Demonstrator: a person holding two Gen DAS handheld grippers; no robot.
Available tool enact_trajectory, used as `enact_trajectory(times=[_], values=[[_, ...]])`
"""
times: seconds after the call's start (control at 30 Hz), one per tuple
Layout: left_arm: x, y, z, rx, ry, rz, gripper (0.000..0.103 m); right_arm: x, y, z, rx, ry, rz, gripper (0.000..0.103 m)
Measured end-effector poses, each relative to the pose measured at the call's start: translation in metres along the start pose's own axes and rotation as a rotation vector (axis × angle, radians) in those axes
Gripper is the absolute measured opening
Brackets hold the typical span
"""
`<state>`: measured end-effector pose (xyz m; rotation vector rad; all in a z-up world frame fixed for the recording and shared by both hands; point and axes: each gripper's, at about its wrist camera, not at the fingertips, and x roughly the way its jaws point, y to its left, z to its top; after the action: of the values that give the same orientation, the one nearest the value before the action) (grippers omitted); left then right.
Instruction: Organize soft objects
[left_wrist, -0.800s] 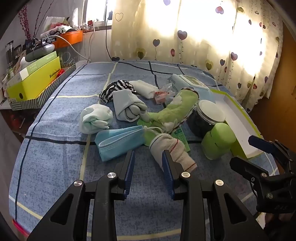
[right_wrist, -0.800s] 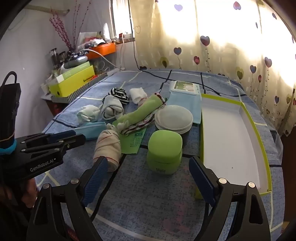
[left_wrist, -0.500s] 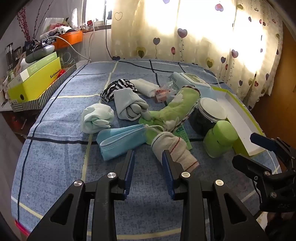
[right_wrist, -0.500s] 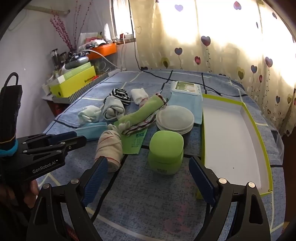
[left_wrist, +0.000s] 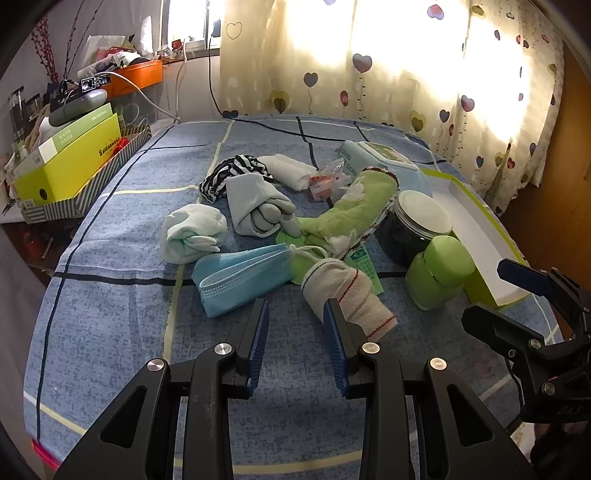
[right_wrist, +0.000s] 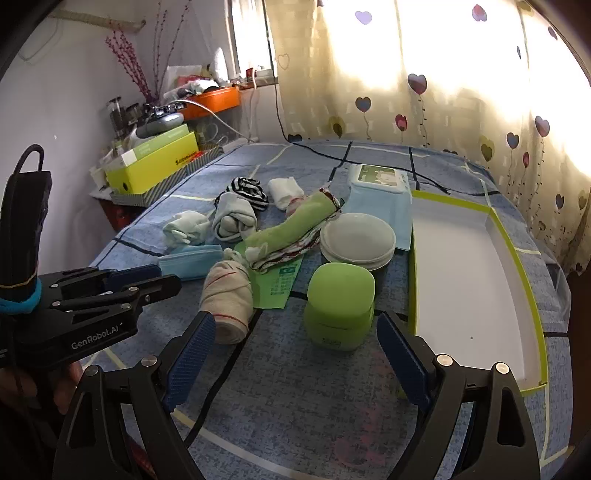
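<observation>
Over a blue checked bedspread (left_wrist: 110, 325), I hold my left gripper (left_wrist: 295, 314) tilted downward with its jaws partly spread and nothing between them, its blue pads just short of a rolled cream sock with red stripes (left_wrist: 347, 291) and a folded blue face mask (left_wrist: 240, 277). My right gripper (right_wrist: 295, 328) hangs nearby with its jaws spread wide and empty, a lime-green lidded tub (right_wrist: 340, 306) standing on the bed between and beyond the fingertips. Soft items lie heaped mid-bed: a rolled pale mint sock (left_wrist: 192, 232) at the left of the pile, a grey sock bundle (left_wrist: 258, 206) just beside it, a black-and-white striped piece (left_wrist: 229, 171) and a white rolled cloth (left_wrist: 288, 170) behind them, and a long green rolled towel (left_wrist: 354, 210) lying across a green paper card (right_wrist: 280, 284). Against the towel's far side stands a dark jar with a white lid (left_wrist: 417, 221), with a pack of wet wipes (right_wrist: 380, 184) behind it. To the right, an open white tray with a lime-green rim (right_wrist: 517, 258) rests on the bedspread with no soft items in it. At the far left edge of the bed a yellow box (left_wrist: 66, 162) sits in a striped tray, and heart-printed curtains (left_wrist: 406, 74) glow with daylight behind. In the right wrist view, my left gripper shows from the side at the picture's left edge.
</observation>
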<state>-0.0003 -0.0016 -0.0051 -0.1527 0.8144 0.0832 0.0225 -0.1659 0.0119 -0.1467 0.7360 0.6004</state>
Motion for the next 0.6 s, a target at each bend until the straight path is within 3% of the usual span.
enact_trajectory(times=[0.6], values=[[-0.0040, 0.0038, 0.0045, 0.003, -0.016, 0.020, 0.032, 0.0008, 0.0038, 0.0029, -0.015, -0.005, 0.013, 0.090]])
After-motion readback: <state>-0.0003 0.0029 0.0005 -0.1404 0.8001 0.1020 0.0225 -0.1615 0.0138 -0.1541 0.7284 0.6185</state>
